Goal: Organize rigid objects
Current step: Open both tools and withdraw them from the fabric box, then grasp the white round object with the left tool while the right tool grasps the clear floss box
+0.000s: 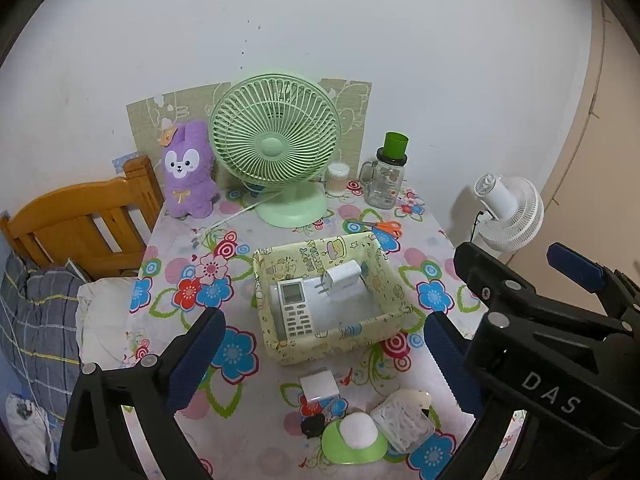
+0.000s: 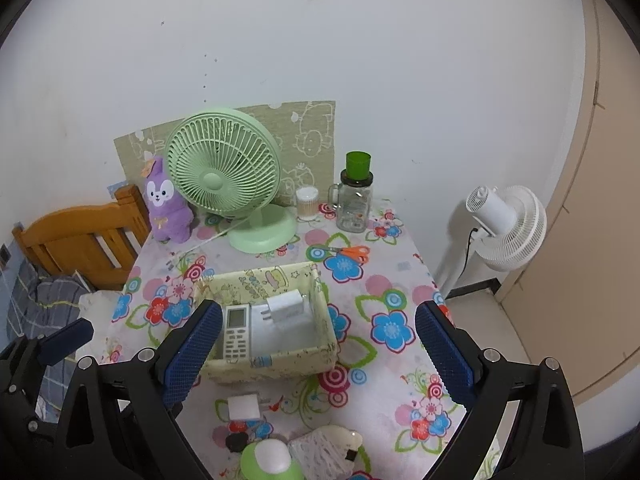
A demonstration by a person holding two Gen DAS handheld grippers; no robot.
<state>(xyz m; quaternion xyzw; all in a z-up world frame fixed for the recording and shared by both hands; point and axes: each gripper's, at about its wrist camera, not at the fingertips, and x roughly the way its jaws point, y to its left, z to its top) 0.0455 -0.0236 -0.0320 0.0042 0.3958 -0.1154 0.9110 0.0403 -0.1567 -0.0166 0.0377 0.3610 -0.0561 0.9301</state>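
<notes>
A pale yellow fabric basket (image 1: 394, 308) (image 2: 326, 334) sits mid-table. In it lie a white remote (image 1: 295, 312) (image 2: 235, 334) and a white plug charger (image 1: 343, 276) (image 2: 285, 306). Near the front edge lie a white cube charger (image 1: 319, 386) (image 2: 243, 407), a small black item (image 1: 311, 425) (image 2: 237, 442), a green-and-white round object (image 1: 357, 438) (image 2: 269, 460) and a clear box of white items (image 1: 402, 420) (image 2: 320, 454). My left gripper (image 1: 324, 356) is open and empty above the front of the table. My right gripper (image 2: 318, 356) is open and empty; it also shows in the left wrist view (image 1: 520, 280).
At the back stand a green desk fan (image 1: 276, 148) (image 2: 224, 178), a purple plush rabbit (image 1: 188, 170) (image 2: 166, 204), a cotton swab jar (image 1: 338, 178) (image 2: 307, 202) and a glass jar with green cup (image 1: 386, 178) (image 2: 354, 196). Orange scissors (image 1: 380, 227) (image 2: 348, 254) lie behind the basket. A wooden bed frame (image 1: 80, 220) is left, a white floor fan (image 2: 504, 226) right.
</notes>
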